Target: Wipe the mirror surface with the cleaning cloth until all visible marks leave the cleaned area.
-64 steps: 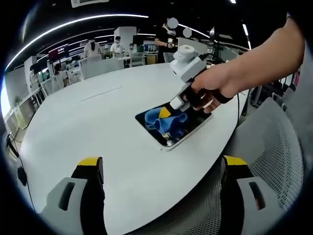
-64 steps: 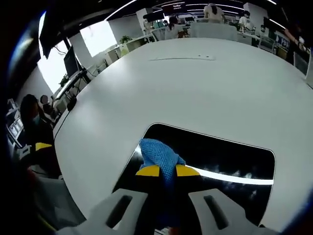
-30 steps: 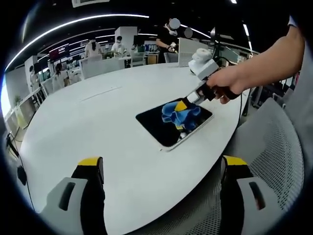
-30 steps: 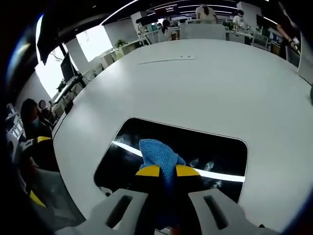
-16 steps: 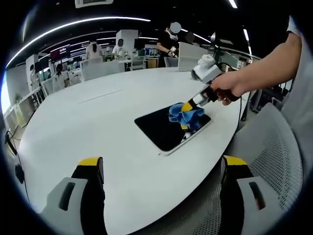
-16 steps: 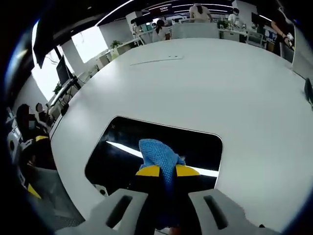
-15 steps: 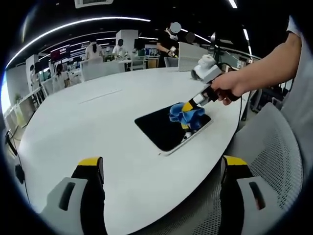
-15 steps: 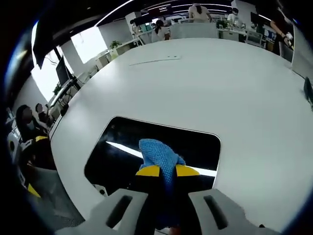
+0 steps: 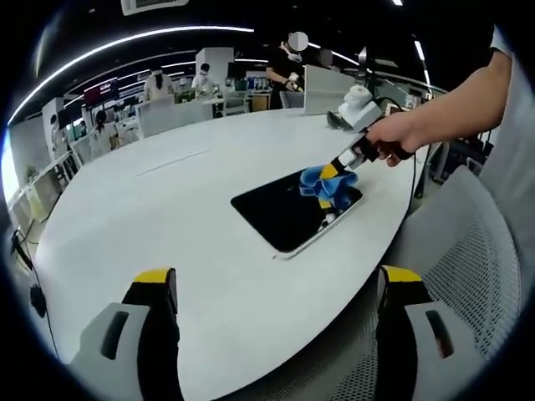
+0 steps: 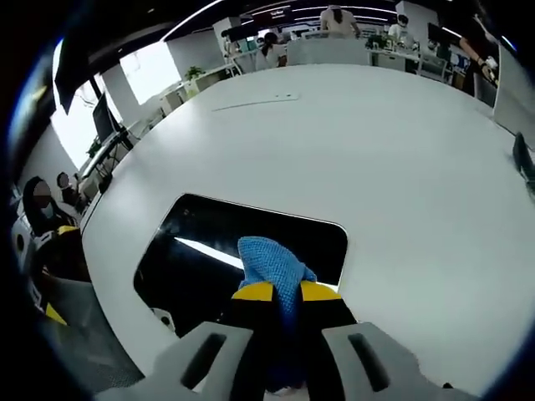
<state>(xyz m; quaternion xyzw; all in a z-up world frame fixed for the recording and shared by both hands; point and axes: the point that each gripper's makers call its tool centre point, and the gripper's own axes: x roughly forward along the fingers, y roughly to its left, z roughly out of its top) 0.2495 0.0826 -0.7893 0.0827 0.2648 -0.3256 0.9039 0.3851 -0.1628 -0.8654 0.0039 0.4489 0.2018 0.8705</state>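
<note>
In the left gripper view, the left hand-held gripper is held with its jaws wide apart and empty above the white table. The mirror is seen lying flat near the table's edge, with the blue cleaning cloth pressed at its far corner by the right hand-held gripper. A slip off the mirror's end could be caused there.

In the right gripper view, the right hand-held gripper is clamped on the cleaning cloth. The mirror could be shoved towards the table edge, since nothing is steadying it.
</note>
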